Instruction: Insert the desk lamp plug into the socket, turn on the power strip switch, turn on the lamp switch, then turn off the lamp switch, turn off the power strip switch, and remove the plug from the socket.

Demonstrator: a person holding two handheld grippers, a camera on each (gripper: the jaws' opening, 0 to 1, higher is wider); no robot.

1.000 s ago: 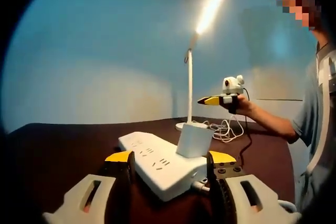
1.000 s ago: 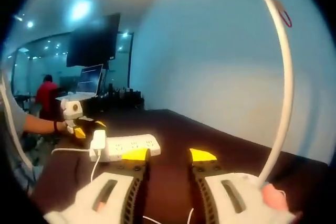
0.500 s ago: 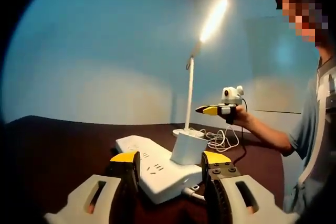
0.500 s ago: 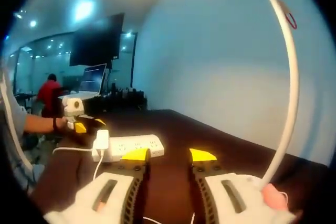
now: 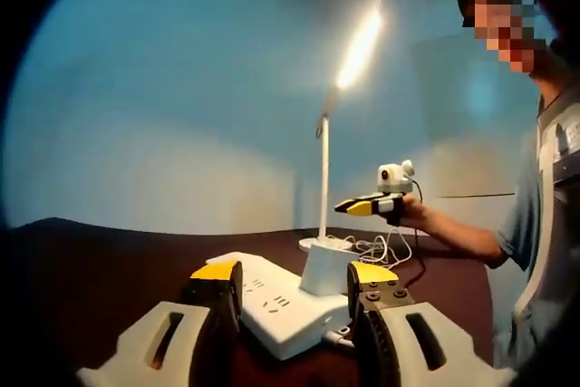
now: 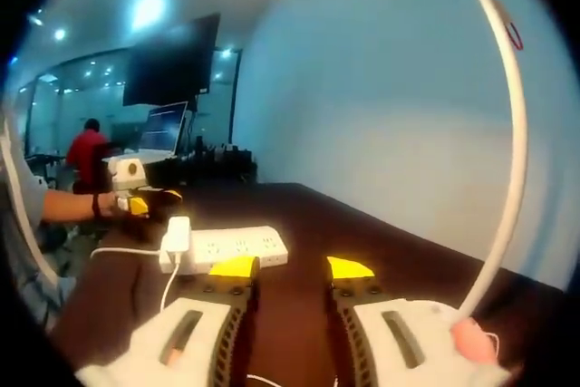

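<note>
The white power strip (image 5: 272,305) lies on the dark table, with the lamp's white plug adapter (image 5: 321,271) seated in it. My left gripper (image 5: 294,276) stands open just in front of the strip, nothing between its fingers. The white desk lamp (image 5: 324,178) stands behind the strip and its head (image 5: 358,47) is lit. In the left gripper view my right gripper (image 5: 362,207) hovers beside the lamp base. In the right gripper view my right gripper (image 6: 292,269) is open and empty; the strip (image 6: 227,248) and adapter (image 6: 177,235) lie ahead, the lamp stem (image 6: 507,160) on the right.
A tangle of white cord (image 5: 385,244) lies by the lamp base. The dark brown table (image 6: 362,242) runs toward a pale blue wall. Behind it in the right gripper view are a dark monitor (image 6: 172,65), a laptop and a person in red (image 6: 89,153).
The left gripper's view has dropped lower and closer to the table, so the strip looks flatter. In the right gripper view the strip has slid slightly right. The lamp stays lit.
</note>
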